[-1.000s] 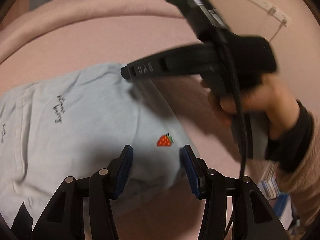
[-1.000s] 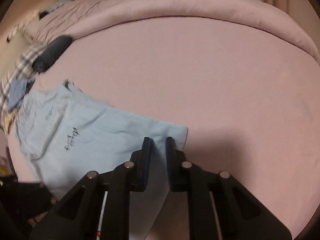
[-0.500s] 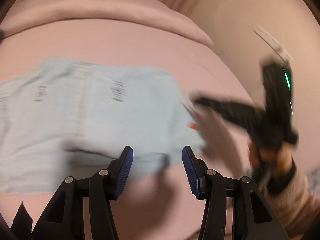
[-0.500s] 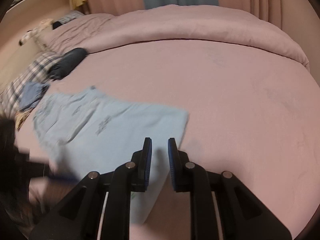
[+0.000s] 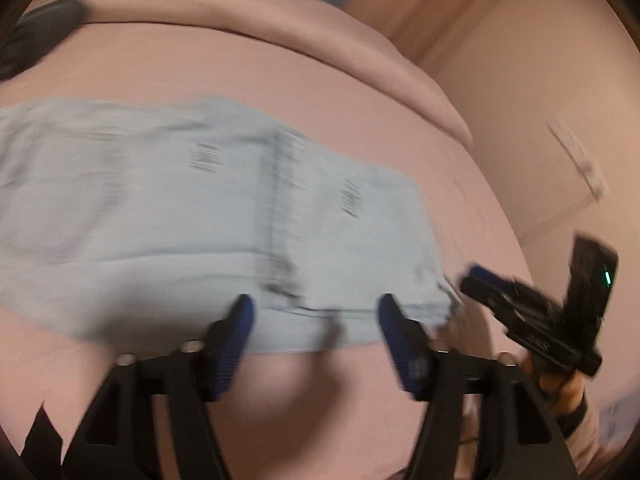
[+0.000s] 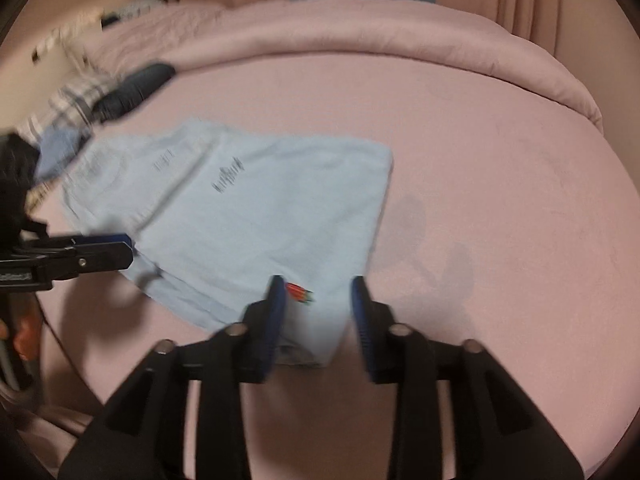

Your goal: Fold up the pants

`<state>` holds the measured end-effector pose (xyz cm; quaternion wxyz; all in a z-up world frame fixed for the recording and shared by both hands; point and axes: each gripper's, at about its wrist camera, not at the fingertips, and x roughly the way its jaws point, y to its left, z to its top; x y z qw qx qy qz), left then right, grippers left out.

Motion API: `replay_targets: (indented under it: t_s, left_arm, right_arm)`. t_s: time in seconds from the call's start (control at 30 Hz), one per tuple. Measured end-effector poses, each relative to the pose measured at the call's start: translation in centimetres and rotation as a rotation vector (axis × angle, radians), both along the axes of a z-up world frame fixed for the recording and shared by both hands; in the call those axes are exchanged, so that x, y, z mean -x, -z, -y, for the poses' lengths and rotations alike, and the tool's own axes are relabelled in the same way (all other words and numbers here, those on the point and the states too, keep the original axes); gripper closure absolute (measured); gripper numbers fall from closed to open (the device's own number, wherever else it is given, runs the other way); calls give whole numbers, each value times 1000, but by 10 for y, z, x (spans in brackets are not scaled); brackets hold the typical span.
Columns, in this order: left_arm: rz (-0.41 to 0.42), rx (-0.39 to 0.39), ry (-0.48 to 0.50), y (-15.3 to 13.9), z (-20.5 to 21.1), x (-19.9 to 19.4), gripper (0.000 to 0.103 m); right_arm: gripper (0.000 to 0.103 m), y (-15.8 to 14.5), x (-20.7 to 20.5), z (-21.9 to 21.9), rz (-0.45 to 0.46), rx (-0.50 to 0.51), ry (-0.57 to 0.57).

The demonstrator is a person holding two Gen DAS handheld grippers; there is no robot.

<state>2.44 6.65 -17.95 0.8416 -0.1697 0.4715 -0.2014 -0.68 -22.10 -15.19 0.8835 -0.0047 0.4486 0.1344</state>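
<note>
Light blue pants (image 5: 224, 216) lie folded flat on the pink bed, with dark print and a small red strawberry mark (image 6: 299, 293). They also show in the right wrist view (image 6: 256, 216). My left gripper (image 5: 314, 322) is open and empty, its blue pads at the near edge of the pants. My right gripper (image 6: 318, 312) is open and empty over the near corner by the strawberry. The right gripper also shows at the right of the left wrist view (image 5: 480, 280), beside the pants' end. The left gripper shows at the left of the right wrist view (image 6: 120, 252).
The pink bed sheet (image 6: 480, 168) spreads to the right and behind. A rolled pink duvet (image 6: 360, 28) runs along the far edge. Dark, plaid and blue clothes (image 6: 120, 88) lie at the far left. A wall with a power strip (image 5: 576, 156) stands right.
My right gripper has opened and let go of the pants, then drawn back to the near corner. My left gripper has swung away so that more of the pants shows. Both views are blurred with motion.
</note>
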Motion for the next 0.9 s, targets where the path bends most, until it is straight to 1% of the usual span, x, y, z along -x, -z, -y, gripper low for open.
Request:
replay_targets:
  t_s: [0.07, 0.1, 0.13, 0.2, 0.23, 0.27, 0.3, 0.37, 0.4, 0.43, 0.53, 0.57, 0.67, 0.73, 0.9]
  left_arm:
    - [18, -8, -89, -7, -22, 4, 32]
    - [24, -18, -119, -10, -29, 4, 32]
    - [33, -31, -151, -14, -35, 5, 29]
    - [57, -55, -205, -21, -47, 13, 20]
    - [68, -63, -228, -24, -52, 18, 16]
    - [79, -64, -239, -26, -51, 21, 15]
    - [90, -59, -244, -31, -50, 28, 15]
    - [96, -52, -252, -36, -59, 33, 13]
    - [96, -48, -257, -33, -61, 35, 13]
    - [95, -43, -263, -35, -52, 32, 13]
    - [80, -11, -282, -31, -55, 36, 11]
    - [76, -1, -291, -36, -55, 32, 11]
    - [71, 25, -317, -32, -68, 34, 10]
    - [64, 31, -330, -29, -68, 24, 10]
    - [51, 54, -367, -25, -83, 26, 10]
  right_arm:
    - [59, -5, 2, -5, 21, -46, 0]
    - [59, -7, 2, -10, 31, -74, -8]
    - [59, -8, 3, -17, 36, -95, -16]
    - [56, -9, 0, -30, 39, -124, -38]
    - [53, -9, -2, -36, 36, -133, -48]
    - [50, -11, -2, -45, 34, -136, -57]
    - [49, -12, -4, -54, 31, -143, -67]
    - [46, -13, -7, -66, 21, -158, -88]
    - [45, -14, -8, -72, 17, -164, -99]
    - [43, -15, -8, -77, 17, -168, -107]
    - [38, -20, -9, -91, 22, -176, -125]
    - [36, -20, -9, -93, 23, -176, -127]
    - [35, -20, -9, -97, 21, -181, -134]
    - [35, -19, -10, -100, 8, -187, -139]
    - [35, -17, -13, -112, -15, -187, -156]
